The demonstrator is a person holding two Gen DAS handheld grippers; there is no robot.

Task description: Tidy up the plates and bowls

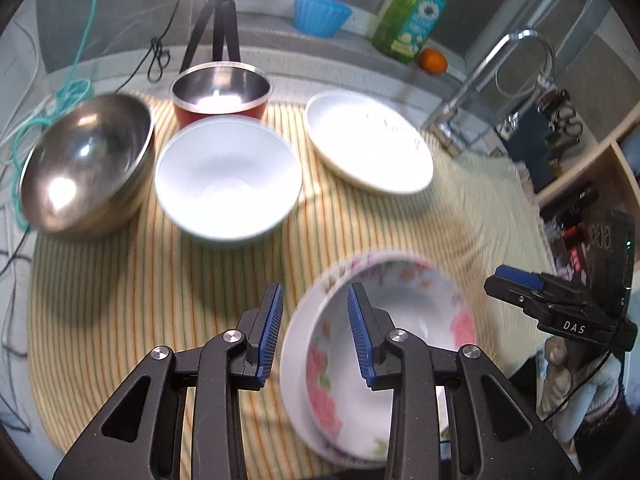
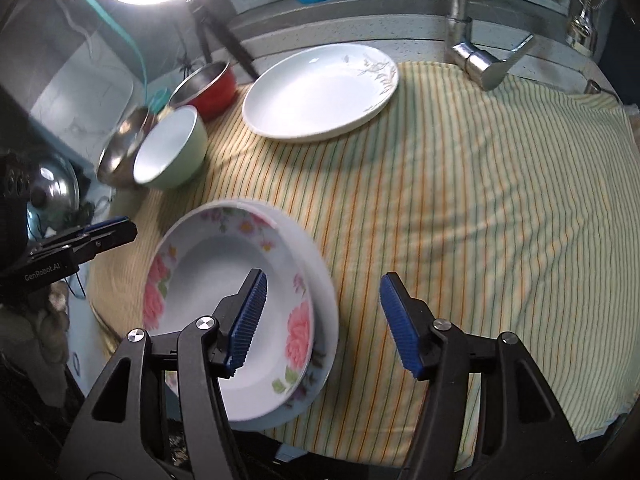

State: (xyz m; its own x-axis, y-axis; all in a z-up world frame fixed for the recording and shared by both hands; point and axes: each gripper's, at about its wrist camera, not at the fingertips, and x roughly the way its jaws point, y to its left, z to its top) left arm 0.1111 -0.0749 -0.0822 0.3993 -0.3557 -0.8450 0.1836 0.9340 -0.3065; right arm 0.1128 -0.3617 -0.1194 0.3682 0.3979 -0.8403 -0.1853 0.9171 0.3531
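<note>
Striped cloth (image 2: 460, 200) lies bare right of the stacked floral plates (image 2: 224, 312); bowls (image 2: 170, 148) crowd its left.

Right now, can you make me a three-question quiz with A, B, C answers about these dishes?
1. Where does the flowered plate sit?
A. on a plain white plate
B. inside the red bowl
C. on the window ledge

2. How many shiny all-metal bowls are on the striped cloth?
A. none
B. one
C. three

3. What is between the right gripper fingers?
A. a spoon
B. the green bowl
C. nothing

Answers:
1 A: a white plate's rim shows under the flowered one.
2 B: only the steel bowl is bare metal; the red bowl is red outside and the green bowl is white inside.
3 C: its jaws stand open with only cloth and the plate rim behind.
</note>
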